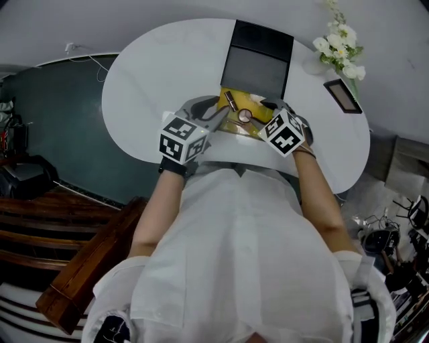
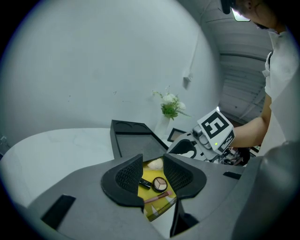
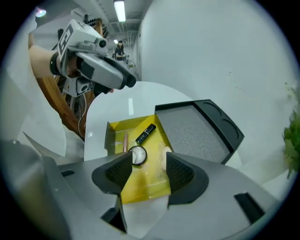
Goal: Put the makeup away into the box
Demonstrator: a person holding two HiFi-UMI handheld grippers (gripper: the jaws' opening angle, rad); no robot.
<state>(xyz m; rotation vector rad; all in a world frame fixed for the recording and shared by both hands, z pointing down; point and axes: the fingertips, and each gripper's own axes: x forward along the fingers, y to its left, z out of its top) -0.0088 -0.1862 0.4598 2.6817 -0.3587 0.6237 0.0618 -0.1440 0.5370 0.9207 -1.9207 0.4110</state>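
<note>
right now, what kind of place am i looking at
Probably a lab or workshop, not a home: white round table with flowers, ceiling strip lights, cable clutter beside it.

Left gripper (image 2: 153, 173) and right gripper (image 3: 149, 171) held close together, angled inward, both jaws apart and empty

The white oval counter (image 1: 154, 74) carries four items. A yellow box (image 3: 140, 187) lies directly below and ahead of the right hand-held gripper (image 3: 149, 171), and shows past the jaws of the left hand-held gripper (image 2: 153, 171). A black tray (image 1: 258, 60) with a grey lining lies just beyond the box. A vase of white flowers (image 1: 340, 47) and a dark flat frame (image 1: 343, 95) stand farther out, right of the right hand-held gripper.
</note>
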